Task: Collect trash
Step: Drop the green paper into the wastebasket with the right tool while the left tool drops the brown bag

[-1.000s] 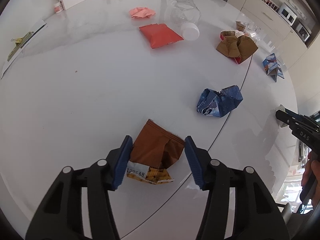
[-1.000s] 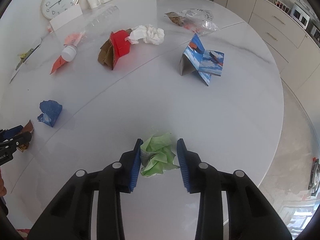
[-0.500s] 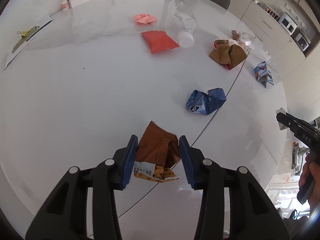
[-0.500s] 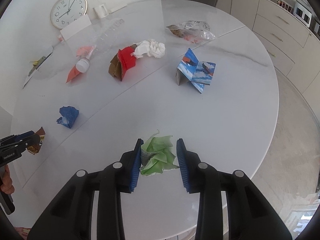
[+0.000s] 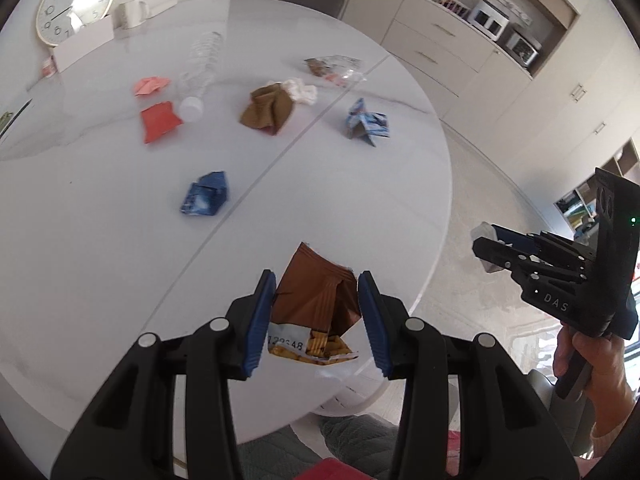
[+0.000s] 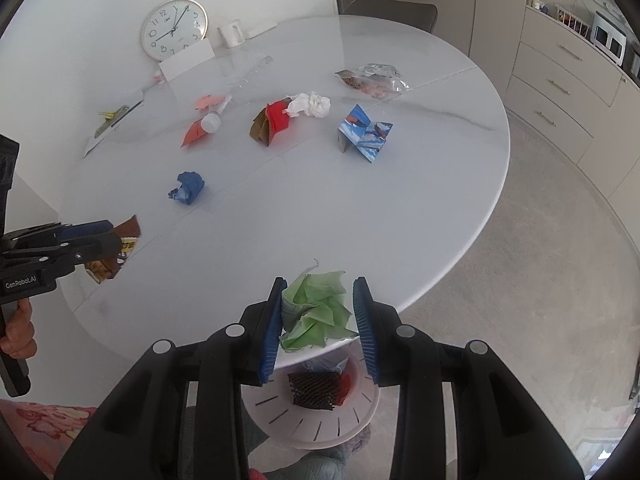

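Note:
My left gripper (image 5: 317, 280) is shut on a brown snack wrapper (image 5: 316, 296), whose torn yellow end hangs below the pads, and holds it above the near edge of the white round table (image 5: 100, 260). My right gripper (image 6: 320, 284) is shut on a crumpled green paper (image 6: 316, 312) and holds it over the table's near rim. Under it stands a white slotted bin (image 6: 264, 408) with trash inside. The right wrist view shows the left gripper (image 6: 116, 242) with the wrapper (image 6: 130, 227) at the left. The left wrist view shows the right gripper (image 5: 486, 248) at the right.
Still on the table lie a blue crumpled paper (image 5: 206, 194), a brown-and-red paper (image 5: 266, 110), a red packet (image 5: 158, 122), pink paper (image 5: 150, 85), a clear bottle (image 5: 200, 68), white tissue (image 5: 302, 90), a folded blue picture paper (image 5: 366, 122) and a plastic bag (image 5: 334, 68). A clock (image 6: 174, 28) leans at the back.
The left jaws closed tighter on the brown wrapper. Both grippers rose and drew back toward the table's near edge with their loads. The bin came into the right wrist view.

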Available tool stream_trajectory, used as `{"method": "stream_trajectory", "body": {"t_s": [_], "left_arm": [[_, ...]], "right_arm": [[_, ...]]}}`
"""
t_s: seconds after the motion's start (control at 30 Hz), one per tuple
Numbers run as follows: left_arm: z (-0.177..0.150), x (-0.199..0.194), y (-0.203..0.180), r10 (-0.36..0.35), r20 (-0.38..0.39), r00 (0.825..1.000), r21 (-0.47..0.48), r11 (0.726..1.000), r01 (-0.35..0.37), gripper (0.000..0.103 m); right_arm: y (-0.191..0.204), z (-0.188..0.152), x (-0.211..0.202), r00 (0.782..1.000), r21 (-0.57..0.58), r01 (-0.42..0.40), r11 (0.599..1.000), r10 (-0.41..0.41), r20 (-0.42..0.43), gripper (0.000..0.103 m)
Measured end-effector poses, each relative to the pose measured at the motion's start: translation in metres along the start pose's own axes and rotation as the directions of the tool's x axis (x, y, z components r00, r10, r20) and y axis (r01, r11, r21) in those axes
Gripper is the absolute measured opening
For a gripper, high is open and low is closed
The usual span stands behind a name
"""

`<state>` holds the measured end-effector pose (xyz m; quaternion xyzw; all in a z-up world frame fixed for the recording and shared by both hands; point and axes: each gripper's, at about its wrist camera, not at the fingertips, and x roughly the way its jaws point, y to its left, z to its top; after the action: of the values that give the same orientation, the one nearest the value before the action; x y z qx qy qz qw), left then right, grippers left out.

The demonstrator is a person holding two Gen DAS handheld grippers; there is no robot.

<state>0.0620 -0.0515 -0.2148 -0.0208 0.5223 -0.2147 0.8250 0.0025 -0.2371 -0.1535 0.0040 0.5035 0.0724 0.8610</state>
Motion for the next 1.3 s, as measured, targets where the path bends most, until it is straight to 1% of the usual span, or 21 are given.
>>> {"method": "stream_trajectory", "body": {"t_s": [0.13, 0.23, 0.3, 0.4, 0.47, 0.57, 0.67, 0.83, 1.0, 1.2, 1.3], "left_arm": [[-0.015, 0.011, -0.047, -0.031, -0.032, 0.999, 0.036, 0.999, 0.033, 0.042], [-0.031, 0.020, -0.075, -0.033, -0.047, 0.998, 0.055, 0.998, 0.036, 0.042], [-0.040, 0.026, -0.088, -0.031, -0.050, 0.998, 0.058, 0.998, 0.033, 0.042], [-0.054, 0.035, -0.103, -0.023, -0.060, 0.998, 0.038, 0.999, 0.026, 0.042], [-0.061, 0.040, -0.109, -0.020, -0.075, 0.997, 0.018, 1.000, 0.022, 0.045], [-0.070, 0.047, -0.115, -0.018, -0.092, 0.996, -0.005, 1.000, 0.017, 0.046], [-0.077, 0.050, -0.117, -0.004, -0.101, 0.995, -0.010, 1.000, 0.003, 0.049], [-0.085, 0.048, -0.116, 0.004, -0.105, 0.994, -0.027, 1.000, -0.007, 0.058], [-0.088, 0.044, -0.114, 0.005, -0.105, 0.994, -0.031, 0.999, -0.008, 0.064], [-0.087, 0.035, -0.108, 0.013, -0.096, 0.995, -0.031, 0.999, -0.016, 0.066], [-0.086, 0.026, -0.102, 0.034, -0.080, 0.996, -0.036, 0.999, -0.037, 0.075]], "right_arm": [[-0.012, -0.020, -0.018, 1.000, -0.022, -0.014, 1.000, 0.014, 0.002, 0.035], [-0.022, -0.033, -0.028, 1.000, -0.037, -0.027, 0.999, 0.028, 0.002, 0.035], [-0.028, -0.039, -0.033, 0.999, -0.053, -0.037, 0.998, 0.037, -0.004, 0.035], [-0.035, -0.047, -0.038, 0.999, -0.070, -0.053, 0.996, 0.052, -0.015, 0.036], [-0.037, -0.052, -0.040, 0.998, -0.088, -0.063, 0.994, 0.062, -0.018, 0.036], [-0.038, -0.059, -0.040, 0.996, -0.102, -0.087, 0.991, 0.084, -0.028, 0.036], [-0.036, -0.065, -0.037, 0.994, -0.114, -0.107, 0.988, 0.102, -0.042, 0.036], [-0.029, -0.073, -0.033, 0.990, -0.123, -0.137, 0.983, 0.130, -0.063, 0.036], [-0.024, -0.075, -0.030, 0.988, -0.126, -0.148, 0.981, 0.140, -0.071, 0.036], [-0.018, -0.074, -0.028, 0.987, -0.129, -0.155, 0.979, 0.147, -0.072, 0.036], [-0.013, -0.075, -0.026, 0.985, -0.137, -0.163, 0.977, 0.153, -0.080, 0.036]]}}
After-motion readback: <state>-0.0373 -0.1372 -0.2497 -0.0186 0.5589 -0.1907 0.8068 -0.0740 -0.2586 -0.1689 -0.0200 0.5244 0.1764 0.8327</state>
